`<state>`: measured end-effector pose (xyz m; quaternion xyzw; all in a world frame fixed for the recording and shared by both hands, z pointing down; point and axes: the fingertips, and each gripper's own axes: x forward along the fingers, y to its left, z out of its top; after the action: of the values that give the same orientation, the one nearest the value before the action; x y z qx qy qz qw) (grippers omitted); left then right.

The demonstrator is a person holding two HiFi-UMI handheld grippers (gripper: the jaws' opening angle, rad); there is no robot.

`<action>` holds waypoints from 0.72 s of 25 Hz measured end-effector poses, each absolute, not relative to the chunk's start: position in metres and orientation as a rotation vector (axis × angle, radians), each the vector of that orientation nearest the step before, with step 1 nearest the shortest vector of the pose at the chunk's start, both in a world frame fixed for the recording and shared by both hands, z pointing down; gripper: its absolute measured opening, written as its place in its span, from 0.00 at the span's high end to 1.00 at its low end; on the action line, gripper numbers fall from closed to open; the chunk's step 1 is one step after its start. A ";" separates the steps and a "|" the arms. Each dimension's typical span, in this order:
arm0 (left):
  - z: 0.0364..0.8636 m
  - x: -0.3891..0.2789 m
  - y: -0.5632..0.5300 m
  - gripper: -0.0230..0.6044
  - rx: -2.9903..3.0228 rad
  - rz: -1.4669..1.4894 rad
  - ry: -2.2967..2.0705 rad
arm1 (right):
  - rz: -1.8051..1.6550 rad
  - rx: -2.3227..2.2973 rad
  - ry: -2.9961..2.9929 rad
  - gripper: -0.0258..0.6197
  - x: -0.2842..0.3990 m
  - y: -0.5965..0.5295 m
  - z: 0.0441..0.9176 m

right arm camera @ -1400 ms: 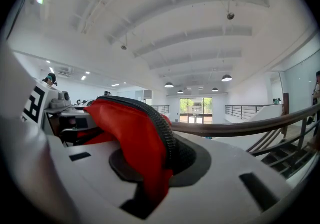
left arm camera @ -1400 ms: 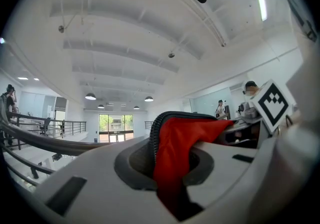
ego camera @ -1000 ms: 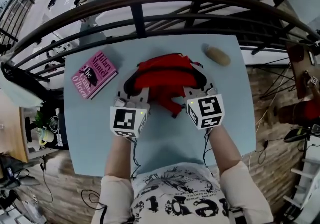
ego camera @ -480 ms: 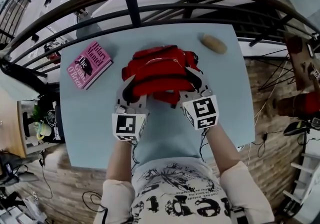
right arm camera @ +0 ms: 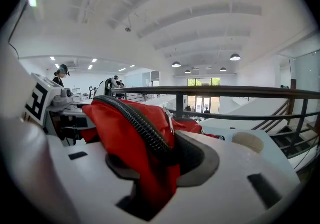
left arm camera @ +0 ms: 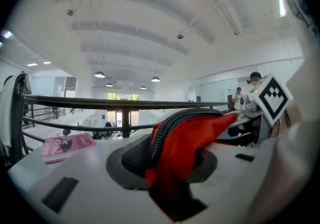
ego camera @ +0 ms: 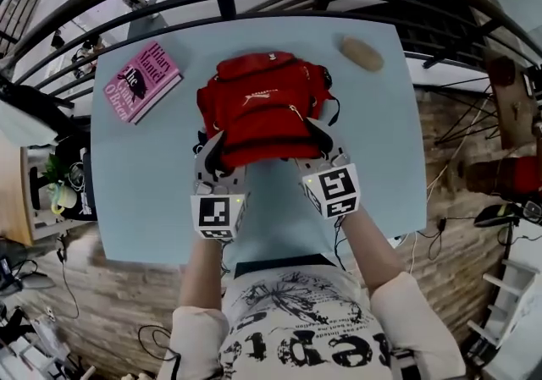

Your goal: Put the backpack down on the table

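The red backpack (ego camera: 258, 103) has come down out of the air and now lies on the table (ego camera: 135, 184) near the pink book (ego camera: 141, 82), so only letting go remains: the left gripper (ego camera: 212, 148) is easing its jaws open round the fabric while the right gripper (ego camera: 322, 140) still pinches it

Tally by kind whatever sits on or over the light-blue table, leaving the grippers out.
red backpack: 1
pink book: 1
tan oval object, too small to identify: 1
Total: 3
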<state>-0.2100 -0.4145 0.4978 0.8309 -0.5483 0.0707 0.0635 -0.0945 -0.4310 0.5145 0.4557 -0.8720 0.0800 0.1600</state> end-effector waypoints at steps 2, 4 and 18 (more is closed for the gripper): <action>0.510 -0.210 -0.405 0.79 2.517 0.225 -1.650 | 0.232 1.294 -2.484 0.78 -0.095 -0.422 0.526; 0.524 -0.210 -0.395 0.78 2.542 0.254 -1.648 | 0.223 1.275 -2.475 0.77 -0.095 -0.411 0.539; 0.605 -0.205 -0.344 0.68 2.537 0.386 -1.672 | 0.148 1.093 -2.453 0.71 -0.095 -0.357 0.608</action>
<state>-0.2049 -0.3443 0.6050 0.8276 -0.5455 0.1261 0.0394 -0.0951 -0.3572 0.6081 0.3961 -0.8889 0.0536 0.2240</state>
